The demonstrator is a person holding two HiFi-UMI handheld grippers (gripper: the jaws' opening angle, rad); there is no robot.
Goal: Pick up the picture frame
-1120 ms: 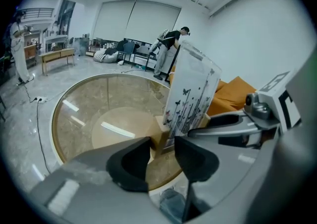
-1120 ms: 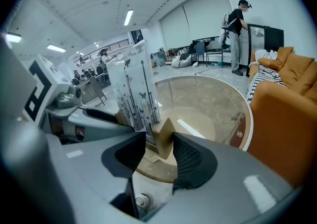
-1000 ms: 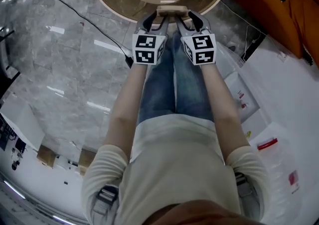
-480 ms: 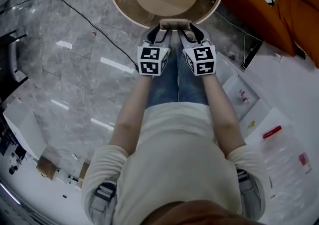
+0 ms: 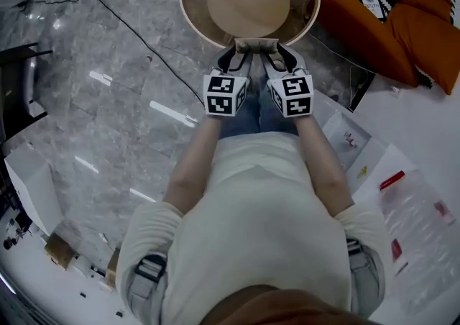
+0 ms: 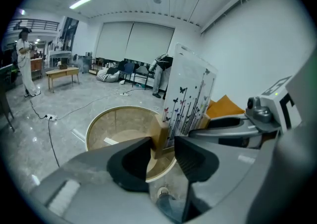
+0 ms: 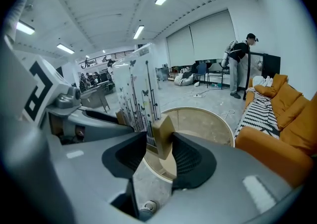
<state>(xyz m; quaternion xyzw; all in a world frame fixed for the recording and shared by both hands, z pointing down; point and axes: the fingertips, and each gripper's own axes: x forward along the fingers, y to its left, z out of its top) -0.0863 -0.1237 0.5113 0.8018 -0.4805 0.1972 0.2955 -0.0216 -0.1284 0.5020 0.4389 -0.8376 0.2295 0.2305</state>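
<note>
1. jaws of the left gripper (image 6: 163, 144) are clamped on one pale wooden lower corner of the picture frame (image 6: 190, 94), with both dark pads pressed against the wood.
2. between the two grippers the frame stands upright, with its butterfly-and-stem print rising above the jaws. from the head view it shows only edge-on, as a short wooden bar ahead of the marker cubes.
3. jaws of the right gripper (image 7: 161, 146) are closed the same way on the opposite lower corner, so the frame is carried by both bottom corners at once.
4. compared with a second ago, both grippers and the frame have come up together. in the head view the round table (image 5: 188, 14) now looks smaller and further below. both gripper views show the frame's bottom edge clear of the table top, with nothing touching it from beneath.
5. the lift looks done: the frame hangs in the air over the table's near rim, its weight on the two grips alone.
6. what seems left is to keep both hands level, because uneven height could twist the frame between the pads.
</note>
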